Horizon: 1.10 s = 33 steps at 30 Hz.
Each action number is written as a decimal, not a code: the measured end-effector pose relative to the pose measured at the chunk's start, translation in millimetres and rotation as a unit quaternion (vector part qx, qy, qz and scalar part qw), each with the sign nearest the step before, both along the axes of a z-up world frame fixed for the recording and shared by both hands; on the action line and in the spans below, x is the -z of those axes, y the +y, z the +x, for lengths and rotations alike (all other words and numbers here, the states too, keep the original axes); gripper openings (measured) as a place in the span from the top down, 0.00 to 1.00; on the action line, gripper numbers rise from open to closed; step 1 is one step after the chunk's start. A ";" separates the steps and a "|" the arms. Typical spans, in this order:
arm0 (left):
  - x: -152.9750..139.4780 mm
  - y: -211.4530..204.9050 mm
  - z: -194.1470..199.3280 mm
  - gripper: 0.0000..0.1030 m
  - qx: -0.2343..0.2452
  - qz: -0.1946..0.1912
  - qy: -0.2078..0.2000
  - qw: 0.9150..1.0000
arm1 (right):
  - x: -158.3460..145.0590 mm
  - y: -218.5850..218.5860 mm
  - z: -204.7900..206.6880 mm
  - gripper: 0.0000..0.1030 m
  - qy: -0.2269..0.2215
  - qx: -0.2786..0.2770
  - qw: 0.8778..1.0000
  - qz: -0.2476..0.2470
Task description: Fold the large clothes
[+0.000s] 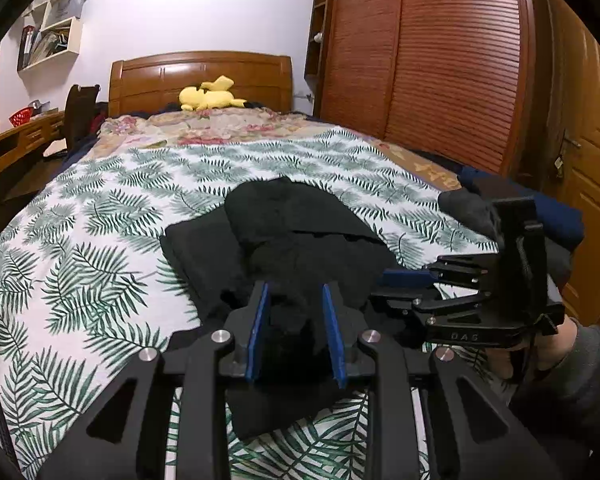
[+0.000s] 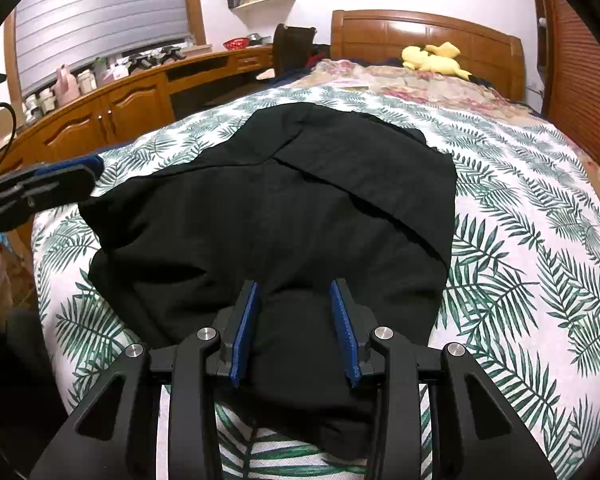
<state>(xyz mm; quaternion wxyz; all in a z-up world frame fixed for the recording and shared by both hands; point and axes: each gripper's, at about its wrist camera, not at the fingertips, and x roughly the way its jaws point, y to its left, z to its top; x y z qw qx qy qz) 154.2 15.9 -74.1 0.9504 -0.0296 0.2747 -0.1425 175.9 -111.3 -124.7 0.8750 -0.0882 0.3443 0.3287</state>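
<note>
The black garment (image 2: pixel 284 208) lies bunched and partly folded on the fern-print bedspread (image 2: pixel 520 264), directly ahead of both tools.

In the left wrist view, the left gripper (image 1: pixel 296 292) has a raised bunch of the black cloth between its blue pads (image 1: pixel 260 320), which press on it from both sides: it is clenched on the fabric. To its right, the right gripper (image 1: pixel 404 280) points in sideways at the same garment, held by a hand (image 1: pixel 540 348) in a grey sleeve; embossed letters on its black body seem to read "DAS", though they are faint.

In the right wrist view, the right gripper's own blue pads (image 2: pixel 346 324) straddle a hump of the garment's near edge and appear to pinch it, so it too grasps the cloth.

Far ahead of both tools, a yellow plush toy (image 1: pixel 210 98) rests by the wooden headboard (image 1: pixel 200 76).
</note>
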 end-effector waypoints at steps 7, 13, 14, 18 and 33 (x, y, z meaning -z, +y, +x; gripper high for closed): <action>14.8 -3.9 9.1 0.75 -0.007 0.018 0.021 1.000 | -1.3 -0.4 -3.8 0.65 -0.007 0.005 1.000 0.000; 27.6 -1.8 15.6 0.75 -0.012 0.020 0.042 0.999 | -2.9 -3.2 -6.7 0.65 -0.013 0.005 1.000 0.007; 28.7 -1.5 16.0 0.75 -0.012 0.019 0.043 0.999 | -3.2 -3.4 -6.7 0.65 -0.013 0.005 1.000 0.008; 28.5 2.3 15.2 0.76 -0.007 0.006 0.047 0.999 | -6.1 -6.3 -8.0 0.63 -0.016 0.004 1.000 0.011; 10.6 13.4 -20.8 0.98 -0.030 -0.004 0.014 0.999 | -30.0 -28.6 -9.3 0.63 -0.002 -0.003 0.999 0.044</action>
